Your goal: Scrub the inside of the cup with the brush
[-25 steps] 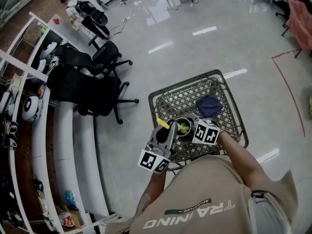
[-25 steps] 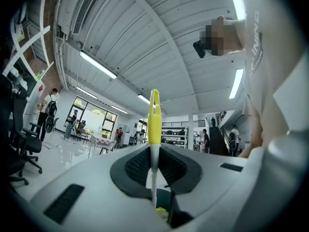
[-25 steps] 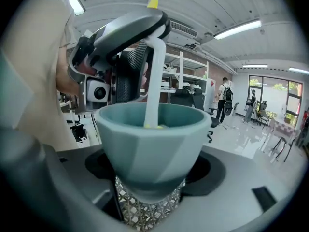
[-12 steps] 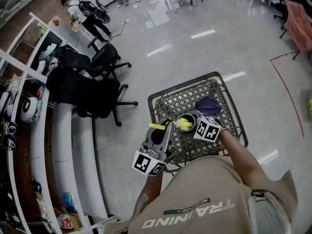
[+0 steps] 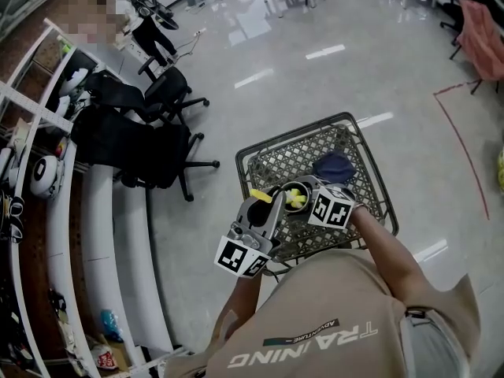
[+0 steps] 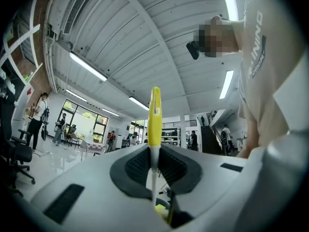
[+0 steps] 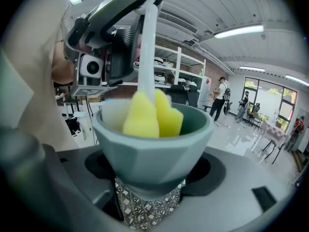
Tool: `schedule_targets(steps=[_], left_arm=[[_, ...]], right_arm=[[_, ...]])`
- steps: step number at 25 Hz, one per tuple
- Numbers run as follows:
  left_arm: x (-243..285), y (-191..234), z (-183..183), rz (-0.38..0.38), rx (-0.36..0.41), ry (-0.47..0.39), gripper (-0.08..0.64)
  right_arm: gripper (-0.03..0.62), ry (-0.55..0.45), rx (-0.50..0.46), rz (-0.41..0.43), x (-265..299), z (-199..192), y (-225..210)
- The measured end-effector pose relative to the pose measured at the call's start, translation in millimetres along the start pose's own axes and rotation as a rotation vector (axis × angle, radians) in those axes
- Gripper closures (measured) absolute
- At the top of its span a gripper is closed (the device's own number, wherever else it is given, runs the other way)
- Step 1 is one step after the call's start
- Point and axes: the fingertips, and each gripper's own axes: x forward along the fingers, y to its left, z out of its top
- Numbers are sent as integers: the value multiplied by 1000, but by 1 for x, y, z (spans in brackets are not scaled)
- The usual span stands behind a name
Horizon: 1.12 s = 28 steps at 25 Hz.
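Floor (image 5: 354, 69) of glossy pale tile fills most of our head view, with curved white shelving (image 5: 102, 235) along the left and black office chairs (image 5: 150, 132) just beside it. Below us stands a small metal lattice table (image 5: 287, 160), and a dark blue cloth (image 5: 334, 166) lies on its far right part. We hold both grippers over the near side of the table, close together. Our right gripper (image 7: 149, 187) has its jaws closed around the base of a grey-green faceted cup (image 7: 152, 149), which sits upright with its mouth open to the top. Our left gripper (image 6: 154, 170) has its jaws pressed together on the thin white stem of the brush (image 6: 154, 124), whose yellow handle end sticks up past them. From the right gripper view, the stem runs down from the left gripper into the cup. The brush's yellow sponge head rests inside the cup, rising a little above the rim and leaning toward the left wall.
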Motion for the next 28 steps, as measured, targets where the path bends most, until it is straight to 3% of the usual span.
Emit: schedule_targets(steps=[8,12,16,19,28], left_arm=[[10,-7,-22,-16,-1,41,518],[10,-11,-6,-15,4,11,518],[8,-13,16,-2,-2,-31,518],[7,-13,27,8,5,-54,518],[5,-1,4,55,-32,0,518]], right_arm=[[209,53,-58,31,4,0,16],[209,81,-35,48,9,-17,21],[209,68,59,69,10,-36,22],[209,88,52,72,9,-44,23],[207,9,-46,33,-6,1,9]])
